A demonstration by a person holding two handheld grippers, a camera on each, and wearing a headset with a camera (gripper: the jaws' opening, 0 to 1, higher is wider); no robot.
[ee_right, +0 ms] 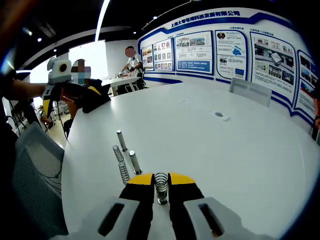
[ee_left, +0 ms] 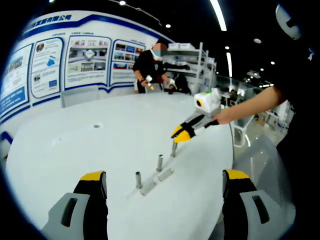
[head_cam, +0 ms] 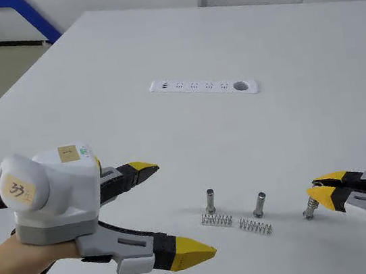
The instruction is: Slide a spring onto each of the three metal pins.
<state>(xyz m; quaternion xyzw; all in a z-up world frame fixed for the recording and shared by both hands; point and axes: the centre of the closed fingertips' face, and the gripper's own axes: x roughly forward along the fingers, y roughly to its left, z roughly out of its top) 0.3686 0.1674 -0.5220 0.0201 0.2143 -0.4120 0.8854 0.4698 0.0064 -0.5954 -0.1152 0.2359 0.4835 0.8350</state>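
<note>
Tabletop (head_cam: 237, 34), right tongs (ee_right: 161, 178) tight around spring (ee_right: 161, 188)

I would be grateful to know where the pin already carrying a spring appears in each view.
Head view: lower right, the sprung pin stands at the right gripper tips.
Left gripper view: centre, just under the right gripper's yellow tips.
Right gripper view: bottom centre, between its own jaws.
Shared landmark: two loose springs beside the bare pins.
</note>
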